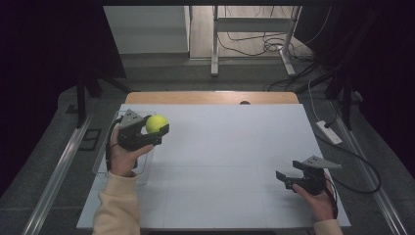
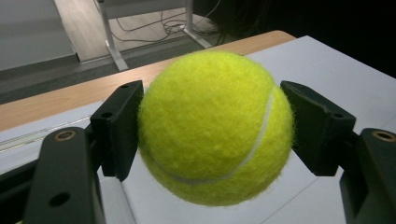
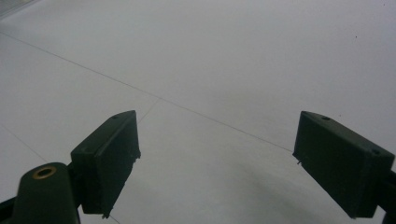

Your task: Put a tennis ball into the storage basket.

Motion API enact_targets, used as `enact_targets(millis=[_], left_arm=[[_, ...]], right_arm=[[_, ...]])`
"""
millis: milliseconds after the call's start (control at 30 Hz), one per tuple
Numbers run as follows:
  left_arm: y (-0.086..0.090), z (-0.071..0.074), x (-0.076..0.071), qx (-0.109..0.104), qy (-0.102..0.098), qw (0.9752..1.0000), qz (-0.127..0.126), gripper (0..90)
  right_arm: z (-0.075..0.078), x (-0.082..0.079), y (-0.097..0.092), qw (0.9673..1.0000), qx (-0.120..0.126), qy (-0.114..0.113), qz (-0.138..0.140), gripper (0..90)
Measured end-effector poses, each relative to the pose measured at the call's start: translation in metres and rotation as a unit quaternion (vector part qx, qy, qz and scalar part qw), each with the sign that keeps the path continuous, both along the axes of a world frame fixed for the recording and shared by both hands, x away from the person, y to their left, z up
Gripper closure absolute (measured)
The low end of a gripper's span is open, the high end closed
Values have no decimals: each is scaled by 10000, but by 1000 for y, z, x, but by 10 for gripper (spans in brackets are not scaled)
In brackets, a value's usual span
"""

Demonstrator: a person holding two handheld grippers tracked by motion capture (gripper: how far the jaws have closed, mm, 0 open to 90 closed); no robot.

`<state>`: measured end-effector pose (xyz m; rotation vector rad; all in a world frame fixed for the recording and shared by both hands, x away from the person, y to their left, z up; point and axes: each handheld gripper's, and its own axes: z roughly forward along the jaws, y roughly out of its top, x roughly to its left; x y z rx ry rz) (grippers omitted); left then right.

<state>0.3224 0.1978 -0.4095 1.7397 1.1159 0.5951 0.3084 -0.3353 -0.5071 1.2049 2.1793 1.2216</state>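
The white counter (image 1: 230, 161) lies wide and bare between the two hands, with most of its middle and far side free. A strip of bare wood (image 1: 210, 98) runs along its far edge, and floor with cables and a metal frame lies beyond. At the left edge a clear tray (image 1: 147, 171) sits under the left hand; its walls are hard to make out.

No writing or brand can be read on the ball or the tools; the ball shows only its white seam.

The left tool (image 1: 159, 129) is clenched on a yellow-green ball (image 1: 157, 123), one pad pressed against each side, as the left gripper view shows (image 2: 215, 128). The ball is held clear of the counter, above its left part, near the tray's far end.

The right tool (image 1: 288, 177) is released, its jaws standing wide apart with nothing between them, low over the counter's near right corner, well apart from the ball.
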Motion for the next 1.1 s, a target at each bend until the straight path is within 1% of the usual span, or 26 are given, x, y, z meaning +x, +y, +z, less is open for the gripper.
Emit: enact_targets(millis=[133,400,733,900,1000,1100], left_arm=[[6,0,0,3,-3,10000,65,268],[10,-4,3,96,48,9997,207,268],[23,-7,3,64,52,9991,418,268],[30,-9,4,147,62,9981,591,268],[33,-9,4,170,82,9977,645,268],[40,-12,5,199,133,9964,811,268]], right_arm=[[0,0,0,10000,3,1,-1,144],[0,0,0,10000,12,-11,-8,144],[0,0,0,10000,19,-16,-8,144],[1,0,-1,10000,22,-18,-10,144],[1,-1,-1,10000,30,-18,-17,144],[0,0,0,10000,10,-12,-12,144]])
